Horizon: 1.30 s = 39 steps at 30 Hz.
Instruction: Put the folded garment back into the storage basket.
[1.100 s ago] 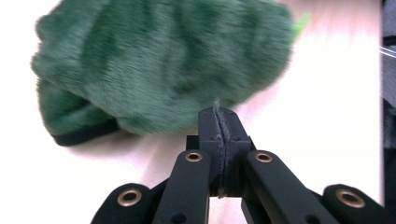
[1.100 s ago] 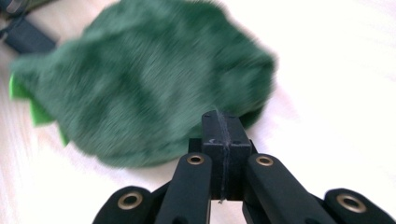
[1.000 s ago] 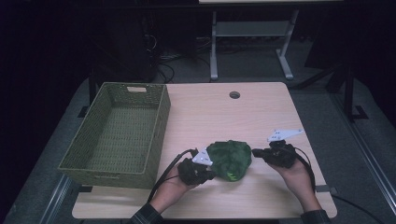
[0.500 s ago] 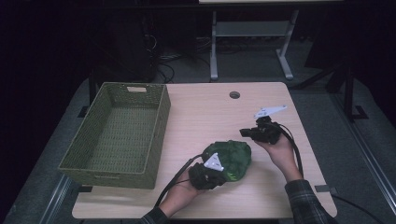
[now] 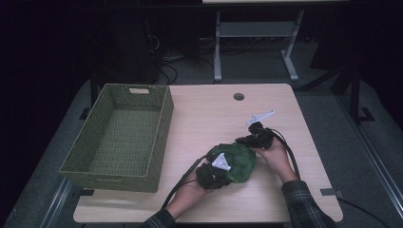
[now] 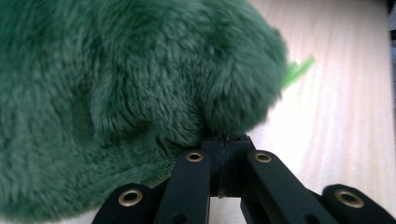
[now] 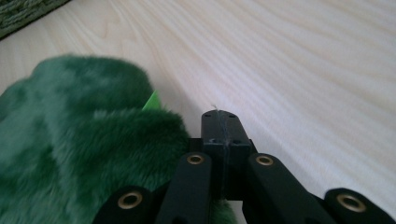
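While my left tongs point(image 6: 227, 140) stay shut against the green plush point(image 5: 236, 160), my right tongs point(image 7: 221, 116), also shut, have returned beside it; apparently neither grips fabric.

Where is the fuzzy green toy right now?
In the high view, the fuzzy green toy lies on the table, right of the basket, between the left gripper and right gripper.

Dim, dark surroundings around the lit table point(image 5: 209, 118); close green plush point(image 6: 116, 93) blurs soft in both gripper views.
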### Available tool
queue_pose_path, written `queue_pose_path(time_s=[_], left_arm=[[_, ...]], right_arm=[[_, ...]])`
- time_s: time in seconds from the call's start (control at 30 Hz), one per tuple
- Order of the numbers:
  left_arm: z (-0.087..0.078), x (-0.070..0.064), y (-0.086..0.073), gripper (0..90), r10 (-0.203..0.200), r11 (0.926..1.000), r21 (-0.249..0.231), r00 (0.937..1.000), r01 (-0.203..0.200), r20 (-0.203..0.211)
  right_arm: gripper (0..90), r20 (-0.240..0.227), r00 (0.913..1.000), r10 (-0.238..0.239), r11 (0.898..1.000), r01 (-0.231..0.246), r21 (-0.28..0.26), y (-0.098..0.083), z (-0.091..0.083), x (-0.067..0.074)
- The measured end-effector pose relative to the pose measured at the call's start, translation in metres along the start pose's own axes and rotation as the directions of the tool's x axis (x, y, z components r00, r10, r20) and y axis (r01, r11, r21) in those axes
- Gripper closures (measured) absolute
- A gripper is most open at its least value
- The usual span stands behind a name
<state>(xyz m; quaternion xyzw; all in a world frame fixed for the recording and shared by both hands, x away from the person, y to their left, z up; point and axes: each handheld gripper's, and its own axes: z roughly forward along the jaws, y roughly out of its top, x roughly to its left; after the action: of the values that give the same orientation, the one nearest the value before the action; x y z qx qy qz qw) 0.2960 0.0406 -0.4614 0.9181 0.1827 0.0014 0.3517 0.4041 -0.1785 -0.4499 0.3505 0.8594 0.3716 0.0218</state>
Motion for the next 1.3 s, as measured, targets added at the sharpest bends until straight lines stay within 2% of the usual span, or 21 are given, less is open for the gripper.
queue_pose_path(time_s=[0.07,0.3,0.4,0.53,0.67,0.7,0.93,1.0,1.07,1.13,1.23,1.3], left_arm=[[-0.001,0.003,-0.001,89.8,-0.015,0.9999,-0.005,0.9999,0.015,-0.006],[-0.011,0.016,-0.004,89.9,-0.005,0.9999,0.010,0.9995,0.006,-0.030],[-0.013,0.020,-0.006,89.8,-0.032,0.9995,-0.002,0.9990,0.032,-0.031],[-0.019,0.028,-0.008,89.8,-0.022,0.9997,0.008,0.9990,0.023,-0.039],[-0.025,0.034,-0.010,89.8,-0.038,0.9993,-0.003,0.9980,0.038,-0.049],[-0.027,0.037,-0.011,89.8,-0.044,0.9990,-0.006,0.9976,0.044,-0.053],[-0.034,0.047,-0.016,89.8,-0.063,0.9978,-0.025,0.9938,0.061,-0.091],[-0.036,0.051,-0.016,89.8,-0.052,0.9986,-0.015,0.9932,0.050,-0.104],[-0.037,0.052,-0.015,89.8,-0.055,0.9983,-0.025,0.9912,0.052,-0.121],[-0.038,0.055,-0.014,89.8,-0.048,0.9988,-0.019,0.9913,0.046,-0.123],[-0.040,0.054,-0.014,89.7,-0.053,0.9984,-0.025,0.9911,0.050,-0.122],[-0.044,0.052,-0.014,89.7,-0.056,0.9980,-0.036,0.9913,0.052,-0.120]], right_arm=[[89.9,0.000,1.0000,-0.007,1.000,0.007,-0.005,-0.005,-0.004,0.001],[89.9,-0.010,0.9997,0.021,1.000,-0.022,-0.017,-0.021,-0.015,0.006],[89.9,-0.008,0.9999,0.011,1.000,-0.011,-0.014,-0.027,-0.019,0.009],[89.9,-0.008,0.9999,0.015,1.000,-0.015,-0.026,-0.036,-0.025,0.013],[89.9,-0.007,1.0000,0.004,0.999,-0.004,-0.038,-0.046,-0.031,0.020],[89.9,-0.011,0.9998,0.014,0.999,-0.014,-0.036,-0.047,-0.032,0.021],[89.9,-0.030,0.9993,-0.022,0.999,0.021,-0.033,-0.057,-0.038,0.037],[89.9,-0.032,0.9988,-0.037,0.999,0.036,-0.040,-0.058,-0.039,0.043],[89.9,-0.040,0.9983,-0.042,0.999,0.040,-0.036,-0.061,-0.039,0.048],[89.9,-0.043,0.9978,-0.050,0.998,0.049,-0.030,-0.064,-0.039,0.053],[89.8,-0.018,0.9980,-0.061,0.998,0.060,-0.033,-0.066,-0.040,0.057],[85.2,0.016,0.9991,-0.038,0.997,0.039,-0.065,-0.070,-0.046,0.055]])
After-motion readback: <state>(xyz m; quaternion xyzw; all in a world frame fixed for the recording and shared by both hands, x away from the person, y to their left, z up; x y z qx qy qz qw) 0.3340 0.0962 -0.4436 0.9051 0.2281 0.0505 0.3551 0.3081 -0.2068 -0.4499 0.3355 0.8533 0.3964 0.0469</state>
